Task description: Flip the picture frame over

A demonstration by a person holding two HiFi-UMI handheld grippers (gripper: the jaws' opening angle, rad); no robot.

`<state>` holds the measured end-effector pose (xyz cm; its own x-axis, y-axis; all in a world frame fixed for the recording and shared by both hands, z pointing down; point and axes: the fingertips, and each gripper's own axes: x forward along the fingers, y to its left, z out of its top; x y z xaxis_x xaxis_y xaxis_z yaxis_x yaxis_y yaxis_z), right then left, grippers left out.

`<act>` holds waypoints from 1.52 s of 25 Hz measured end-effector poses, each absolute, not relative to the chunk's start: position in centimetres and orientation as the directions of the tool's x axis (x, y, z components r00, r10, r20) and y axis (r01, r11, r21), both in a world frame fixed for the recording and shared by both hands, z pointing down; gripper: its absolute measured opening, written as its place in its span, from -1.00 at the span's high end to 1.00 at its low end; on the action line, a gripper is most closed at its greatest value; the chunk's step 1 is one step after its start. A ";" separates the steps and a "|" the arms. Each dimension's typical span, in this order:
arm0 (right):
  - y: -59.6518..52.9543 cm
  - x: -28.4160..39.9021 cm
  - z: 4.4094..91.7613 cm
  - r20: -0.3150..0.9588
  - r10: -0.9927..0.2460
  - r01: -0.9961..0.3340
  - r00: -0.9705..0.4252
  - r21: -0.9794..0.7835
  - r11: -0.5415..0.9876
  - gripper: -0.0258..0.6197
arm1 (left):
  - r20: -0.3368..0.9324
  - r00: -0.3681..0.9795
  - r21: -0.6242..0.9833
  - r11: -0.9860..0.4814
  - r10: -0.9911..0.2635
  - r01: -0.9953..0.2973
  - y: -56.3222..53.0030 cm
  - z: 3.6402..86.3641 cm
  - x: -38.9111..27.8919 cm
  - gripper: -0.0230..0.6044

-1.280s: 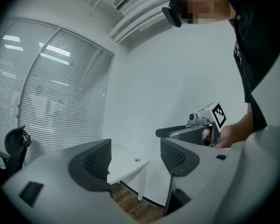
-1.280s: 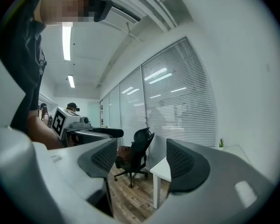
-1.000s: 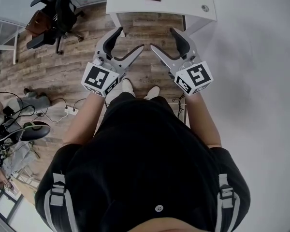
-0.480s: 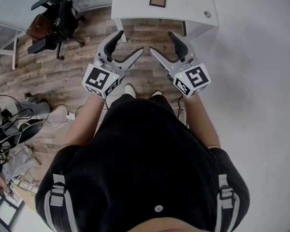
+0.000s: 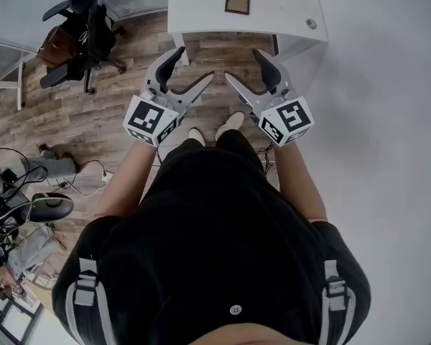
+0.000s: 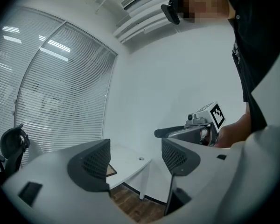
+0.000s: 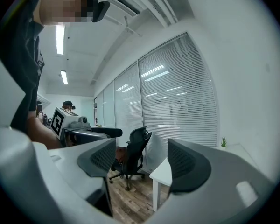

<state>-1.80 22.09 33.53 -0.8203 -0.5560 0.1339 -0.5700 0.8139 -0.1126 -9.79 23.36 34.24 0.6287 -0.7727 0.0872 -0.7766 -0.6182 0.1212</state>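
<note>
A small brown picture frame [image 5: 238, 1] lies flat on the white table [image 5: 194, 9] at the top of the head view. Both grippers hang in the air over the wooden floor, short of the table's front edge. My left gripper [image 5: 191, 66] is open and holds nothing; my right gripper [image 5: 245, 66] mirrors it, also open and holding nothing. In the left gripper view [image 6: 133, 161] a corner of the frame [image 6: 111, 170] shows behind the left jaw, on the table [image 6: 133, 157]. The right gripper view [image 7: 142, 164] shows only a table corner [image 7: 161, 171].
A black office chair [image 5: 85, 21] stands on the floor at the left, also seen as a chair [image 7: 133, 150] in the right gripper view. A small round fitting [image 5: 312, 24] sits at the table's right corner. Cables and gear [image 5: 29, 192] lie at the far left. A white wall [image 5: 388, 121] runs along the right.
The table and frame have slid slightly lower in the head view as the person steps closer. Both grippers stay open at about the same spot.
</note>
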 end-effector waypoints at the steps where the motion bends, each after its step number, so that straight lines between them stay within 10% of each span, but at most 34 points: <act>1: 21.6 -1.6 33.7 0.135 -0.556 -0.570 -0.820 -0.115 0.813 -0.13 | 0.089 0.629 0.121 -0.619 -0.772 -0.776 22.8 34.4 -9.6 -0.15; 38: -6.2 5.4 36.8 0.130 -0.470 -0.487 -0.873 -0.180 0.855 -0.13 | 0.131 0.498 0.095 -0.489 -0.857 -0.867 -2.9 36.2 -4.1 -0.14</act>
<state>5.36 -6.19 36.83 -0.8733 -0.4697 0.1298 -0.4865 0.8548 -0.1804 -4.07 -2.87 36.16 0.4977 -0.8574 0.1312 -0.8672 -0.4888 0.0954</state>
